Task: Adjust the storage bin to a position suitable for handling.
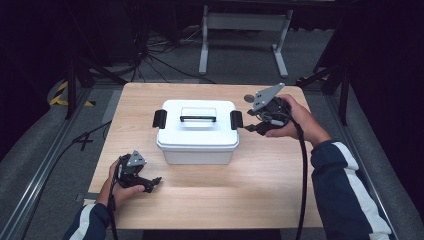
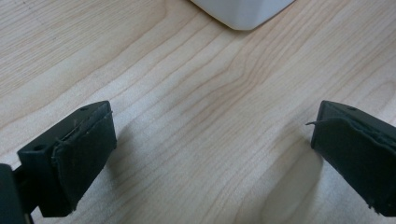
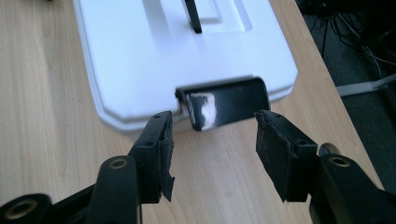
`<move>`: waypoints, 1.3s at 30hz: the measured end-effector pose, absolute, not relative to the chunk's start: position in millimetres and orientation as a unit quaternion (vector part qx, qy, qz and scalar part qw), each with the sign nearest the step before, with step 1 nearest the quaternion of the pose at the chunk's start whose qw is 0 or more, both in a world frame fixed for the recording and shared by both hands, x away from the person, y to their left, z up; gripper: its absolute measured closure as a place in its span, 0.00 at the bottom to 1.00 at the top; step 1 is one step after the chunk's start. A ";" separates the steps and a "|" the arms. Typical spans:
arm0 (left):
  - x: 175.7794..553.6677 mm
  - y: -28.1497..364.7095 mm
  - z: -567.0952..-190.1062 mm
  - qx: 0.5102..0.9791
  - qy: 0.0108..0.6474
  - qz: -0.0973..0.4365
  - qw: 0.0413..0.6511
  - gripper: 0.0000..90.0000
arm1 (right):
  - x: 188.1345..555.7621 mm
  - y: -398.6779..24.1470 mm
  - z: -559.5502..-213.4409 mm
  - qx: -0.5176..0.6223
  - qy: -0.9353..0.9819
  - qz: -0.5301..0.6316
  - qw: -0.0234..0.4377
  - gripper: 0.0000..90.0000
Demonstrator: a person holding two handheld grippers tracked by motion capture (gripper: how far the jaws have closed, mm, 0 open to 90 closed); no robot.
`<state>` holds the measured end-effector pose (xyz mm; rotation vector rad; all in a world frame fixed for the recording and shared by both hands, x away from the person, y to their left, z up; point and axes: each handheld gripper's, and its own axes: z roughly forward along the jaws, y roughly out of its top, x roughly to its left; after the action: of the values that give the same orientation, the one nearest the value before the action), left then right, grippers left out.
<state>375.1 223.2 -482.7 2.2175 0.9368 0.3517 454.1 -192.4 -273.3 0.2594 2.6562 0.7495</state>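
Jaws of the right gripper stand spread apart just short of the glossy black latch on the near end of the white plastic lidded box, not touching it. The left gripper hangs spread wide over bare light wooden table, near the box's front corner, gripping nothing.

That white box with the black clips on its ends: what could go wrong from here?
The right gripper has its open jaws just short of the black clip on the white box. Pushing could slide the box along the table, since the left gripper rests apart from it. The glossy clip may slip.
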 end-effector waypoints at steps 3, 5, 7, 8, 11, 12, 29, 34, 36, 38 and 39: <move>372.3 225.9 -482.6 0.858 0.355 0.136 0.346 0.01 | 459.2 -180.9 -272.3 0.083 0.945 0.262 0.179 0.54; 370.6 227.0 -482.3 0.859 0.355 0.131 0.345 0.01 | 460.8 -176.5 -272.2 0.079 0.946 0.261 0.176 0.55; 368.9 228.2 -482.3 0.858 0.357 0.132 0.345 0.01 | 465.3 -165.1 -272.3 0.070 0.949 0.253 0.177 0.56; 368.7 228.8 -482.4 0.859 0.354 0.134 0.345 0.01 | 468.5 -156.1 -272.0 0.064 0.951 0.247 0.175 0.57; 367.5 229.0 -482.6 0.858 0.356 0.133 0.346 0.01 | 471.5 -148.0 -270.9 0.061 0.951 0.244 0.177 0.58; 367.3 229.0 -482.7 0.858 0.356 0.132 0.346 0.01 | 472.8 -145.2 -270.2 0.057 0.952 0.244 0.177 0.59; 366.6 229.8 -482.1 0.860 0.355 0.131 0.343 0.01 | 483.4 -92.0 -270.3 0.022 0.964 0.207 0.163 0.66; 366.8 229.9 -482.2 0.860 0.354 0.133 0.343 0.01 | 484.2 -80.4 -275.5 0.009 0.971 0.176 0.161 0.72; 366.8 229.8 -482.2 0.860 0.354 0.133 0.343 0.01 | 484.7 -76.6 -276.4 0.001 0.973 0.165 0.162 0.74; 366.8 229.8 -482.2 0.859 0.355 0.133 0.343 0.01 | 485.6 -73.7 -276.1 -0.003 0.973 0.158 0.166 0.77; 366.8 229.9 -482.2 0.860 0.354 0.133 0.343 0.01 | 486.2 -72.7 -275.5 -0.004 0.974 0.155 0.164 0.78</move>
<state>366.8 229.9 -482.2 2.2336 0.9206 0.3449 486.2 -72.7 -275.5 -0.0126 2.7777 0.4423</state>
